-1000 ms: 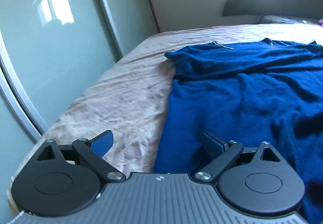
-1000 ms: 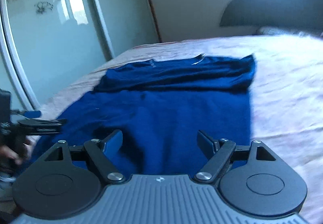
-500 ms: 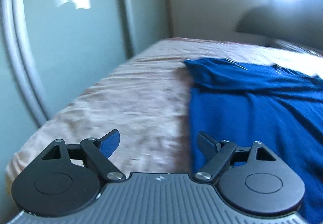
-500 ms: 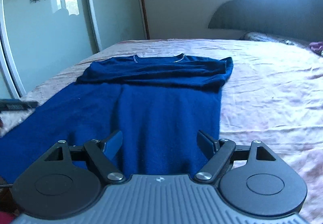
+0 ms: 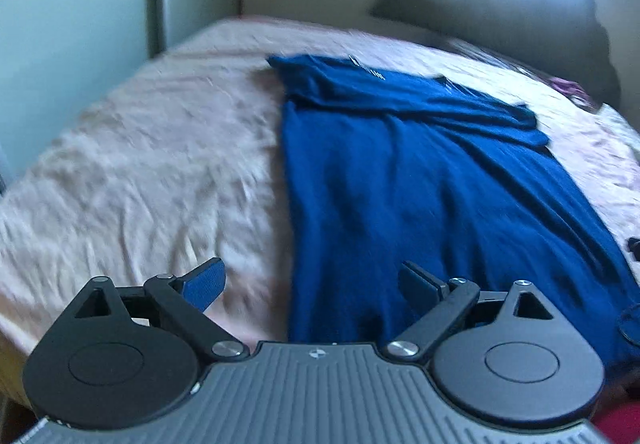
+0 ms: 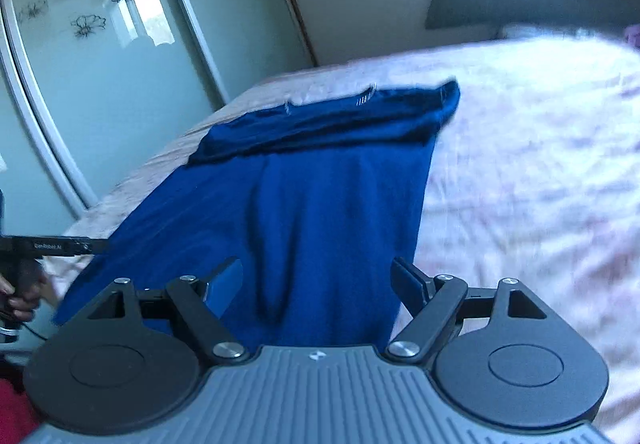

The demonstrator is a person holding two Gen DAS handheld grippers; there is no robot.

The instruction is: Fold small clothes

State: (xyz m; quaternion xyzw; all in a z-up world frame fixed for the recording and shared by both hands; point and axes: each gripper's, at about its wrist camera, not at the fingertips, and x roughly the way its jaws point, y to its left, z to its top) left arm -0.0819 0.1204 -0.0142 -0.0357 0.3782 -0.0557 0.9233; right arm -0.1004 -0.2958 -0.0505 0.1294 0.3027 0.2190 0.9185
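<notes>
A dark blue shirt (image 5: 420, 180) lies spread flat on the pink bedsheet (image 5: 160, 164), its far end folded over near the collar. My left gripper (image 5: 312, 280) is open and empty above the shirt's near left edge. My right gripper (image 6: 318, 278) is open and empty above the shirt's (image 6: 320, 204) near right edge. The left gripper (image 6: 52, 246) also shows in the right wrist view at the far left, held in a hand.
Glass wardrobe doors (image 6: 100, 64) with flower decals stand along the bed's left side. A dark headboard (image 5: 500, 20) stands at the far end. The bedsheet (image 6: 540, 164) runs on to the right of the shirt.
Both views have swung. The left gripper has turned right, so the shirt fills more of its view. The right gripper has tilted and sits over the shirt's right edge. Both stay open.
</notes>
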